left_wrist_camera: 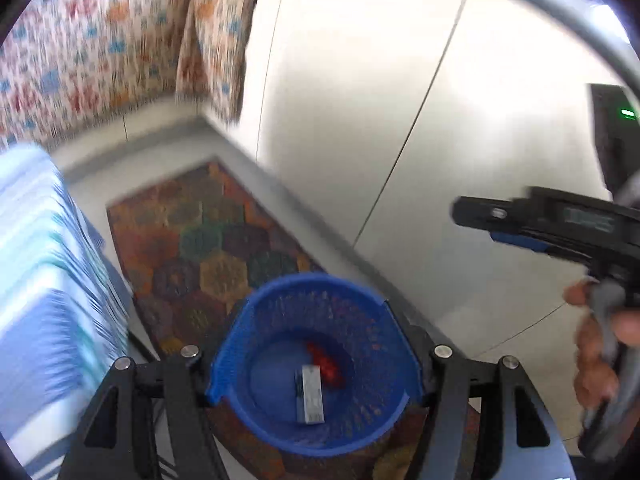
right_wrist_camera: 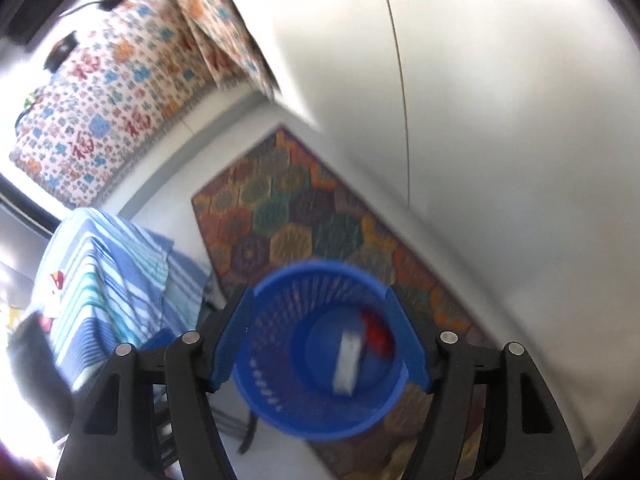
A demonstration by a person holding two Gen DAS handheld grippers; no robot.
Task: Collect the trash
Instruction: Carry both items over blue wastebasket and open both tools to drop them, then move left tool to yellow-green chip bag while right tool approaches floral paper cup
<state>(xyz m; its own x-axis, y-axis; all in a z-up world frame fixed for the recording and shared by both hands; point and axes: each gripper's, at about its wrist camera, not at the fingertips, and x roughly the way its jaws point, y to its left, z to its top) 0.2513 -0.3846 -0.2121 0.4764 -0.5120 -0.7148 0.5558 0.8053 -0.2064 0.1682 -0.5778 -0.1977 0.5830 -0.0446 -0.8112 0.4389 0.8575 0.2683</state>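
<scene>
Below my left gripper [left_wrist_camera: 316,364], seen through its own camera, stands the round blue plastic mesh wastebasket [left_wrist_camera: 256,320], framed between the two blue-padded fingers. My jaws stand apart with nothing pressed between the pads; the basket sits lower, on the floor, not in my grip. On the basket's bottom lie a small grey rectangular carton [left_wrist_camera: 311,394] and, touching it on the far side, a crumpled red wrapper [left_wrist_camera: 328,364]. The basket rests on a multicoloured hexagon-patterned rug [left_wrist_camera: 208,240]. To my left is a blue and white striped cloth [left_wrist_camera: 48,280]; farther ahead, a floral-patterned fabric covering [left_wrist_camera: 80,52]. At my right, the right gripper [left_wrist_camera: 496,226] shows from the side, held by a hand [left_wrist_camera: 596,344]; its jaw spread cannot be judged from this angle.

Below my right gripper [right_wrist_camera: 320,354], its camera shows the same wastebasket [right_wrist_camera: 276,396] between open fingers, pads clear of any item. Inside, blurred, are the carton [right_wrist_camera: 348,364] and the red wrapper [right_wrist_camera: 376,332] just beyond it. The rug [right_wrist_camera: 288,208] extends ahead; the striped cloth [right_wrist_camera: 104,280] lies to my left.
</scene>
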